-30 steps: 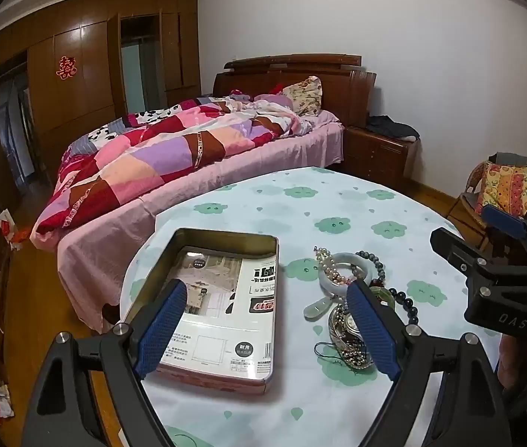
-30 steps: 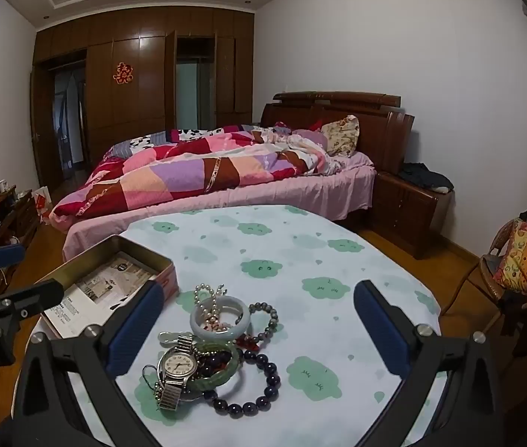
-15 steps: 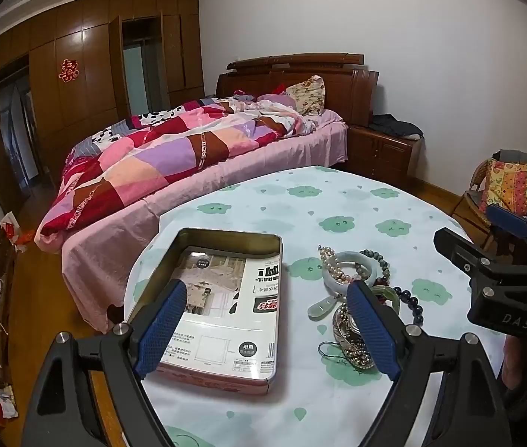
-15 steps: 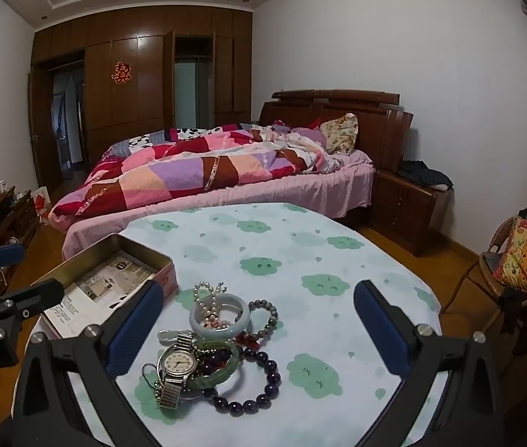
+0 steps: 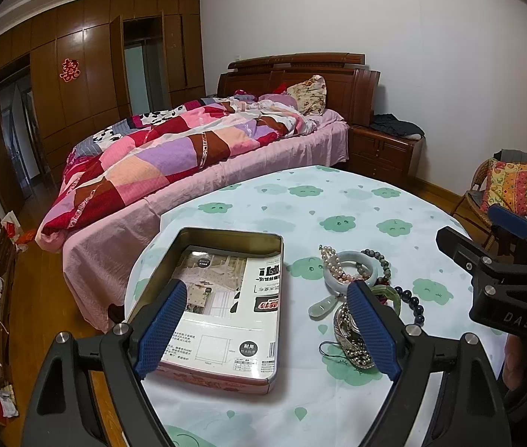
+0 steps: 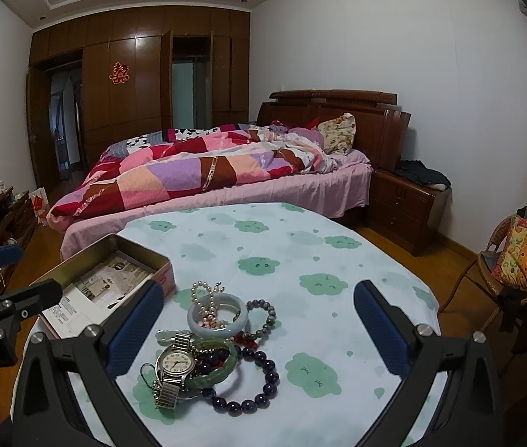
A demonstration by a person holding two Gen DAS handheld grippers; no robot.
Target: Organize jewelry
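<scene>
Round bench (image 5: 338, 193) in cloud-print cloth, nothing on it shifted over the past second. Open tin box (image 5: 222, 298) at the left edge, lined with a printed sheet (image 5: 226, 309), holding no jewelry yet. Jewelry heap (image 6: 211, 342) just right of the box, toward the near edge: pale bangle (image 6: 218, 316), green bangle (image 6: 214, 370), dark bead bracelet (image 6: 259, 387), wristwatch (image 6: 174, 363), pearls (image 6: 204, 294), all tangled and touching. Left gripper (image 5: 263, 329) spread wide and empty, hanging above the box, barely nudged forward. Right gripper (image 6: 256, 329) likewise spread wide, empty, above the heap. Sorting apparently not begun; first pick likely from the heap.
</scene>
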